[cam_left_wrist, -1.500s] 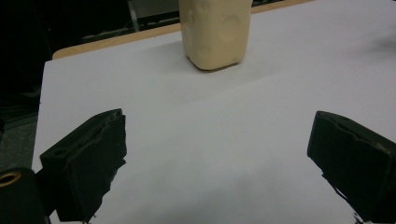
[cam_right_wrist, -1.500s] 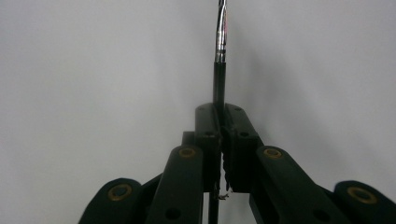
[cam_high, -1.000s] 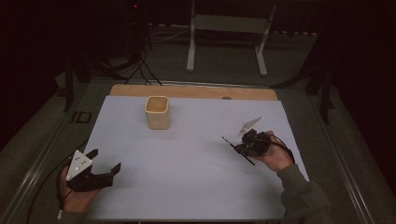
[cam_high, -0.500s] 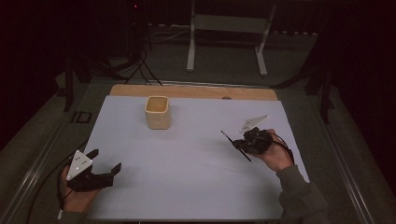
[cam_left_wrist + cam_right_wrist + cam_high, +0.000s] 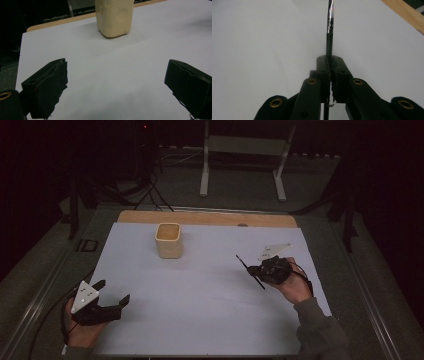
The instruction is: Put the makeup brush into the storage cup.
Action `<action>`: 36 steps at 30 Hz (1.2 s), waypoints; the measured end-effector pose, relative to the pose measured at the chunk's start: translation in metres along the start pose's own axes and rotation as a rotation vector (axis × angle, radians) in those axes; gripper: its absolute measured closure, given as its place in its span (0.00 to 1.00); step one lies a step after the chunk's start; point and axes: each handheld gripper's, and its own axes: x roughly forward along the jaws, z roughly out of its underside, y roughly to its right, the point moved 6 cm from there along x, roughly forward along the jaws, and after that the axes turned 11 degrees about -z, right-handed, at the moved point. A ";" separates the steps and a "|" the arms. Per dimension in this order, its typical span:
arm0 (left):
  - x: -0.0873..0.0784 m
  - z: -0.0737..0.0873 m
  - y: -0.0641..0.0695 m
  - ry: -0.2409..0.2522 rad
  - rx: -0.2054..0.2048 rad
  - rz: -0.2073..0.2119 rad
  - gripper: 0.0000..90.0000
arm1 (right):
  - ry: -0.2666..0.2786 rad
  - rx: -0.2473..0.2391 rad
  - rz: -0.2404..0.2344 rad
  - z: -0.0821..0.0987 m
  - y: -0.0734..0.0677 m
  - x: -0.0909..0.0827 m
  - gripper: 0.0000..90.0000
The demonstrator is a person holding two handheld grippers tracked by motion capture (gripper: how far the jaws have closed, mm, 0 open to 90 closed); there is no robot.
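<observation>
While the right gripper (image 5: 256, 271) keeps its jaws clamped on a thin black rod with a metal ferrule (image 5: 330, 27), seemingly a brush or pen, the item is held above the white sheet (image 5: 210, 295) at the worktop's right side, well apart from the cream cup (image 5: 168, 240). Left gripper (image 5: 111, 292): jaws wide apart, nothing between them, at the near left corner. Handling note: the likely step is carrying the rod to the cup; keep the clamp firm, tip it upright over the rim, and release only once inside.
</observation>
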 end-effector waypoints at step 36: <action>-0.001 -0.002 0.002 0.011 -0.038 0.024 0.06 | 0.311 -0.018 -0.014 -0.021 -0.005 -0.002 0.95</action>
